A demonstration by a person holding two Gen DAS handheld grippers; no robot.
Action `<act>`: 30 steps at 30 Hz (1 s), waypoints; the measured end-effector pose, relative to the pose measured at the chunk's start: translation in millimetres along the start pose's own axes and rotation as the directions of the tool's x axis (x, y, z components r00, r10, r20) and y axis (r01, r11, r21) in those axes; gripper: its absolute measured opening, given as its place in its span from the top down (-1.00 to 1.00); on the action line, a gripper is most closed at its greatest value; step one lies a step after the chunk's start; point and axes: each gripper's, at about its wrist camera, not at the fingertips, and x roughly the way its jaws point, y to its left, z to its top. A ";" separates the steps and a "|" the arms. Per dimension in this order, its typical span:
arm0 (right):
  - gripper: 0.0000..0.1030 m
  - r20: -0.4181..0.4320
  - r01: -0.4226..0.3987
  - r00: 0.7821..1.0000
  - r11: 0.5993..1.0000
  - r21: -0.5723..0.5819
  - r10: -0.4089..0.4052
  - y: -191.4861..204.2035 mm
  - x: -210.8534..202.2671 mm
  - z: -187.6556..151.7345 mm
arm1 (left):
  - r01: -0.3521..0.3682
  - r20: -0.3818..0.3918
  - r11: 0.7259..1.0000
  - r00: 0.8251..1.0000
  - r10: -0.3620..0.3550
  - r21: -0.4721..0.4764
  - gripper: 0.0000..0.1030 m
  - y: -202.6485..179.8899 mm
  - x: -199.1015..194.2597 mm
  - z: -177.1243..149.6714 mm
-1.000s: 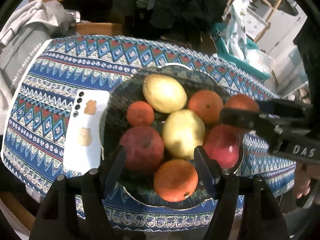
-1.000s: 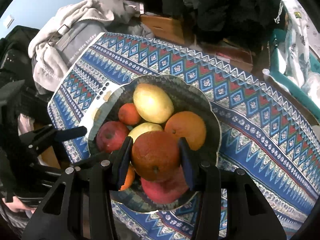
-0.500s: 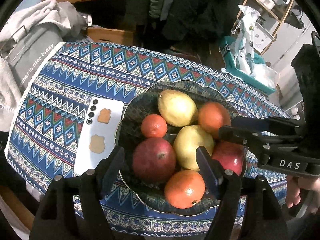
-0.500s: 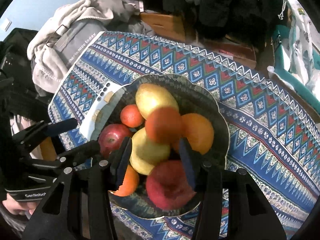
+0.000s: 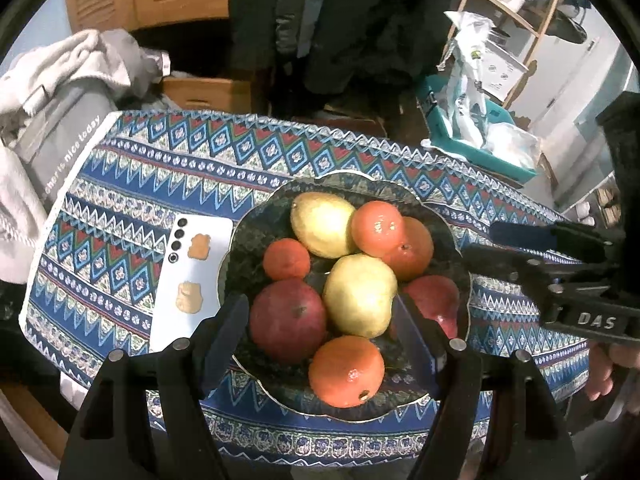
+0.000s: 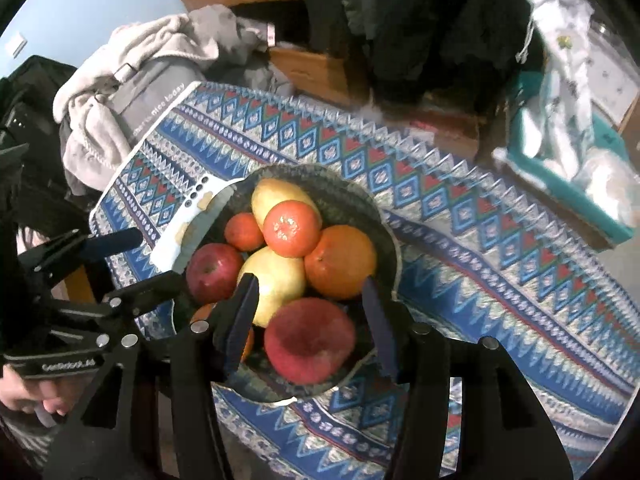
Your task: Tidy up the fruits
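A dark bowl [image 5: 248, 240] on the patterned tablecloth [image 5: 160, 168] holds several fruits: oranges, yellow fruits and red apples. One orange [image 5: 376, 228] lies on top of the pile, against a yellow fruit [image 5: 320, 224]. My left gripper [image 5: 320, 312] hangs open above the bowl's near side, with nothing between its fingers. In the right wrist view the same orange [image 6: 292, 228] sits well beyond my right gripper [image 6: 309, 286]. That gripper's jaws are opening, and its pads touch no fruit. A red apple [image 6: 310, 346] shows below them, in the bowl [image 6: 384, 216].
A white phone [image 5: 192, 280] lies flat on the cloth just left of the bowl. Grey clothes [image 5: 60, 92] are heaped past the table's left end. A teal bin [image 5: 472, 148] with plastic bags stands at the far right. Dark coats hang behind.
My right gripper let go of the orange, which now rests on top of the pile. Both grippers have lifted away from the bowl, so the fruits look smaller.
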 end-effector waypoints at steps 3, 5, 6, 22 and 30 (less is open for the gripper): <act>-0.11 0.046 0.029 0.999 0.999 -0.014 -0.028 1.4 -22.7 -4.5 | -0.005 0.019 1.000 1.000 0.004 0.019 -0.47 -6.3 -9.9 -0.4; -0.14 0.066 0.047 0.997 0.999 -0.021 -0.045 2.4 -33.9 -7.4 | -0.011 0.028 1.000 1.000 0.011 0.028 -0.47 -10.3 -15.7 -1.1; -0.15 0.075 0.057 0.996 0.998 -0.025 -0.055 2.8 -39.4 -9.1 | -0.013 0.033 0.999 0.999 0.012 0.031 -0.48 -12.3 -19.9 -1.4; -0.45 0.259 0.138 0.957 0.990 0.001 -0.134 -8.2 -142.8 -37.2 | -0.067 0.195 0.986 0.980 0.036 0.156 -0.67 -63.4 -91.5 -6.2; -0.57 0.345 0.187 0.921 0.982 0.014 -0.181 -10.6 -182.7 -49.2 | -0.085 0.266 0.980 0.963 0.035 0.179 -0.77 -80.9 -121.1 -7.8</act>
